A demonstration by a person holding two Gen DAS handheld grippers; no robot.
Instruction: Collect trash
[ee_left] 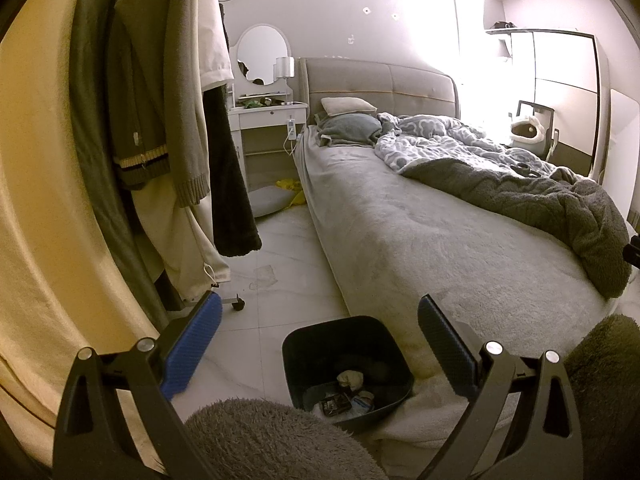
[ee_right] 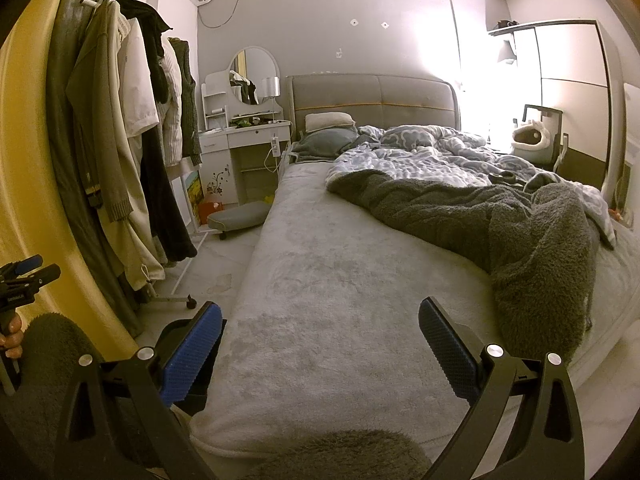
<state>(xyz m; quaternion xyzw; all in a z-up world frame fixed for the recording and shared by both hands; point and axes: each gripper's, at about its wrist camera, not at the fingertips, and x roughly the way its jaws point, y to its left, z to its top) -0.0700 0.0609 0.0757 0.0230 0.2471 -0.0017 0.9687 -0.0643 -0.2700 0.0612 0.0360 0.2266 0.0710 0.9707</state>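
A black trash bin [ee_left: 296, 360] stands on the floor at the foot corner of the bed, with crumpled paper [ee_left: 350, 378] and wrappers [ee_left: 340, 402] inside. My left gripper [ee_left: 320, 320] is open and empty, held above the bin. My right gripper [ee_right: 320, 320] is open and empty over the foot of the bed [ee_right: 320, 264]. The left gripper also shows at the left edge of the right wrist view [ee_right: 24, 276]. Yellow scraps [ee_left: 290, 190] lie on the floor by the dressing table [ee_left: 268, 120].
A clothes rack [ee_right: 132, 140] on wheels stands along the left, full of coats. A rumpled grey blanket [ee_right: 520, 224] and patterned duvet cover the bed's right side. A small cushioned stool [ee_right: 240, 214] sits by the dressing table. A chair with a plush toy [ee_right: 534, 136] stands far right.
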